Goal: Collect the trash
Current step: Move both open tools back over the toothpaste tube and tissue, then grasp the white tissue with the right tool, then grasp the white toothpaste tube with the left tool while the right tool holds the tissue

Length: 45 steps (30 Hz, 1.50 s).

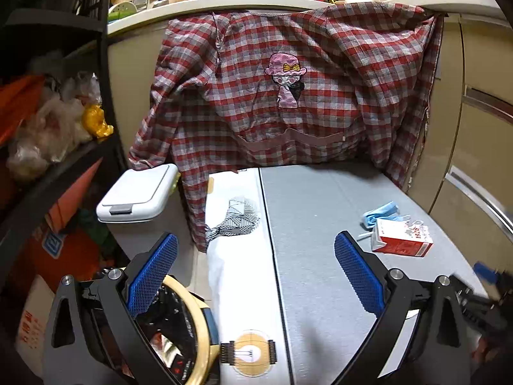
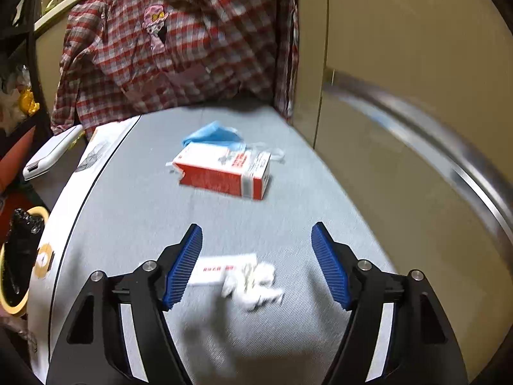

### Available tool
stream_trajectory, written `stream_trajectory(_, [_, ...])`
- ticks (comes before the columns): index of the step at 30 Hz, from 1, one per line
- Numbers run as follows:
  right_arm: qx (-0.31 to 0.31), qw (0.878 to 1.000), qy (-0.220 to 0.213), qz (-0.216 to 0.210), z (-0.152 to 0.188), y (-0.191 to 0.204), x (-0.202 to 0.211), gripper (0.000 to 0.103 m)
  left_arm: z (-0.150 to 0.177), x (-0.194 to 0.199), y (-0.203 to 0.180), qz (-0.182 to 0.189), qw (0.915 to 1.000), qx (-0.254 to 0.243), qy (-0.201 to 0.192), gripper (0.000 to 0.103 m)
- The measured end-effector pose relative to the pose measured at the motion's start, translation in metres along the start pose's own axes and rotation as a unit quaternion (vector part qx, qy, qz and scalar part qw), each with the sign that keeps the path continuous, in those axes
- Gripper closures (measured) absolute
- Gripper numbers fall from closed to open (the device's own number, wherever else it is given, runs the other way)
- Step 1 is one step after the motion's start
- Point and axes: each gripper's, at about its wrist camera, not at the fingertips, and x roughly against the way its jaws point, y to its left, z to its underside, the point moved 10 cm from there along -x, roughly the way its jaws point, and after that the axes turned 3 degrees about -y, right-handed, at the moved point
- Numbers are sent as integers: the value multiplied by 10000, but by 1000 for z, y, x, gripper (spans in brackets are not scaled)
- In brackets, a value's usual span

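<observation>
From the left wrist, the left gripper (image 1: 256, 250) hangs wide and empty above the grey table (image 1: 314, 199), near its front edge. Toward the right edge lies a red-and-white carton (image 1: 400, 237) on its side, with a crumpled blue mask (image 1: 380, 211) touching it on the far side. A closed white lidded bin (image 1: 138, 192) stands off the table's left edge, and a round yellow-rimmed bin (image 1: 192, 327) lined in black sits nearer, below the front-left corner; a plaid shirt (image 1: 288, 89) drapes down over the far edge. From the right wrist, the right gripper (image 2: 256, 266) is also spread wide with nothing between its pads (image 2: 186, 266) — it hovers over a crumpled white tissue (image 2: 253, 284) and a flat white wrapper (image 2: 224, 268) with red print, near the front edge. The picture is smeared here, so whether tissue and wrapper overlap or merely touch is hard to say. The carton (image 2: 224, 173) and the mask (image 2: 213, 134) sit farther on, toward the far right corner. The risks look plain: a close on the soft tissue could pinch only a wisp and tear it, or catch the wrapper's edge and leave the tissue behind — and a hasty descent could skid the flat wrapper along the cloth instead of lifting it.
</observation>
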Motion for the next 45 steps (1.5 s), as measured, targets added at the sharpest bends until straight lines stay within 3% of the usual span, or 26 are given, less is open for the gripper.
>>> stream_trajectory(11, [-158, 9994, 80, 290, 33, -8, -10, 60, 3, 15, -6, 112, 9998, 84, -115, 8])
stream_trajectory(20, [-118, 9996, 198, 131, 37, -3, -13, 63, 3, 17, 1, 87, 9997, 187, -112, 8])
stream_trajectory(21, [-79, 9997, 202, 102, 37, -1, -14, 69, 4, 16, 1, 89, 9997, 205, -101, 8])
stream_trajectory(22, [-50, 9997, 215, 62, 37, 0, -15, 89, 4, 16, 1, 89, 9997, 208, -94, 8])
stream_trajectory(23, [10, 9997, 236, 41, 38, 2, -15, 97, 5, 15, 1, 92, 9997, 204, -88, 8])
stream_trajectory(29, [486, 9977, -350, 330, 21, 9, 5, 100, 5, 18, -7, 180, 9997, 93, -148, 8])
stream_trajectory(33, [120, 9969, -678, 384, -3, -7, 22, 100, 5, 21, -24, 481, 9985, -12, -248, 8])
stream_trajectory(36, [-137, 9956, -797, 464, -16, -22, 30, 100, 9, 22, -51, 975, 9945, 3, -374, 8])
stream_trajectory(39, [-303, 9938, -916, 557, -25, -35, 34, 100, 23, 12, -80, 1366, 9904, -60, -196, 8])
stream_trajectory(41, [-411, 9926, -964, 612, -30, -42, 38, 100, 39, 4, -104, 1598, 9864, -373, -48, 8])
stream_trajectory(45, [-663, 9904, -1013, 660, -37, -55, 41, 100, 83, -17, -151, 2112, 9712, -1025, 410, 8])
